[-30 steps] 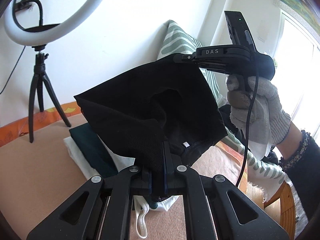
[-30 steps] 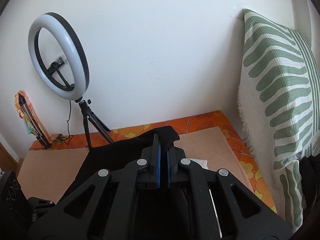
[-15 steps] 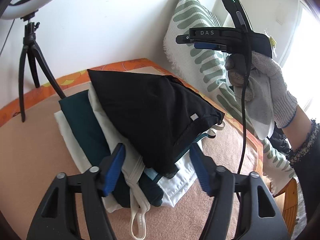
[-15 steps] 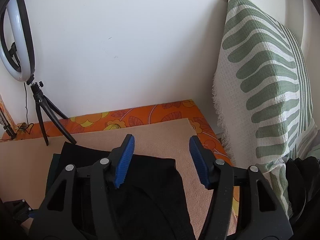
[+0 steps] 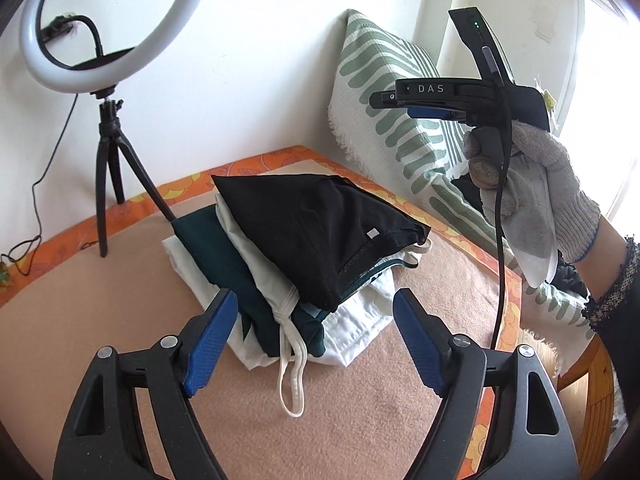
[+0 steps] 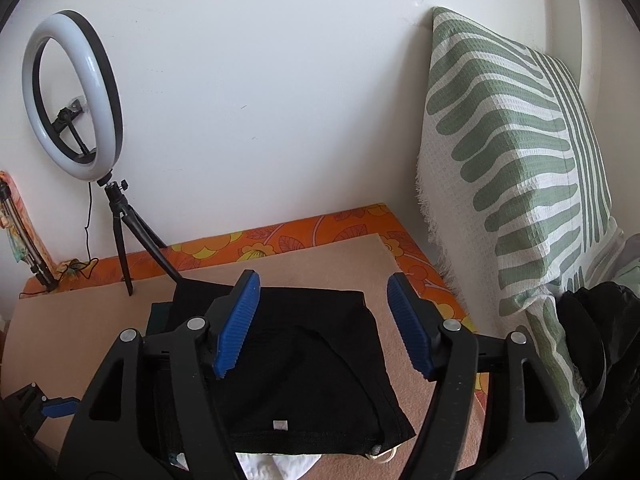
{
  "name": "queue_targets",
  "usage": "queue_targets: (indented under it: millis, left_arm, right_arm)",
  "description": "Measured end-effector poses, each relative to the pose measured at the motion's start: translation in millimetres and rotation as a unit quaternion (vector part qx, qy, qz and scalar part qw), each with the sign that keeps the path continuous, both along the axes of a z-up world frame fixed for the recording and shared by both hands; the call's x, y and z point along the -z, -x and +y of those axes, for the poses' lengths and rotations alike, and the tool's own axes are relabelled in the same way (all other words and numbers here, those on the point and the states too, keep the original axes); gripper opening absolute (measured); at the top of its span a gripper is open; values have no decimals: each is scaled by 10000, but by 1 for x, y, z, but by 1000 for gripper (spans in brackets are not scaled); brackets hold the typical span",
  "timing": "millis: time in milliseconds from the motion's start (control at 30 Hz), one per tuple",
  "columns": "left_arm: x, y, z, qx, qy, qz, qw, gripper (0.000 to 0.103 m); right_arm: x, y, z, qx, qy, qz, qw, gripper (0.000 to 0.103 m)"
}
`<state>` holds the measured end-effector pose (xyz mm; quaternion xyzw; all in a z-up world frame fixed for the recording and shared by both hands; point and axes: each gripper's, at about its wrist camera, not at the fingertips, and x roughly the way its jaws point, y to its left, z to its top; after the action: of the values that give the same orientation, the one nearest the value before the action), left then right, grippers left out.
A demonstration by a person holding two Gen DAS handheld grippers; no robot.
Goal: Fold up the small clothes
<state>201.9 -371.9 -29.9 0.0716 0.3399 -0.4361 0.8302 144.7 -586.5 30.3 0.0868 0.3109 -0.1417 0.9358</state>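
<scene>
Black folded garment (image 5: 320,232) tops the clothes stack (image 5: 256,304) at twelve o'clock from the left gripper (image 5: 314,340); long axis ten-to-four; both left and right gripper (image 6: 322,328) opening, empty.

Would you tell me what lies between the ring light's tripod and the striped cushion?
The pile of folded clothes, black garment topmost, sits on the tan mat between tripod and cushion, clearest in the left wrist view.

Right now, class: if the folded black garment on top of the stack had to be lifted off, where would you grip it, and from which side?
Probably at the black garment's hemmed near-right corner, by the small white tag. It overhangs the clothes below, so one pad could slide under from the front-right.
</scene>
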Motion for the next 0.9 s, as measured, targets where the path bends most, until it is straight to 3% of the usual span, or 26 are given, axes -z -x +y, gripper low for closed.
queue_targets:
  millis: [433,600,900]
  left_arm:
    - [-57,62,75,-263,291,-423,9983,80]
    - [-69,85,104,-355,377,-564,9971,81]
    - [-75,120,156,-527,417,-731,9951,84]
  right_arm:
    - [-52,65,89,-178,174,-257,9994,86]
    - [-53,88,125,-281,236,-275,9989,91]
    - [-43,131,185,-308,316,-381,9983,92]
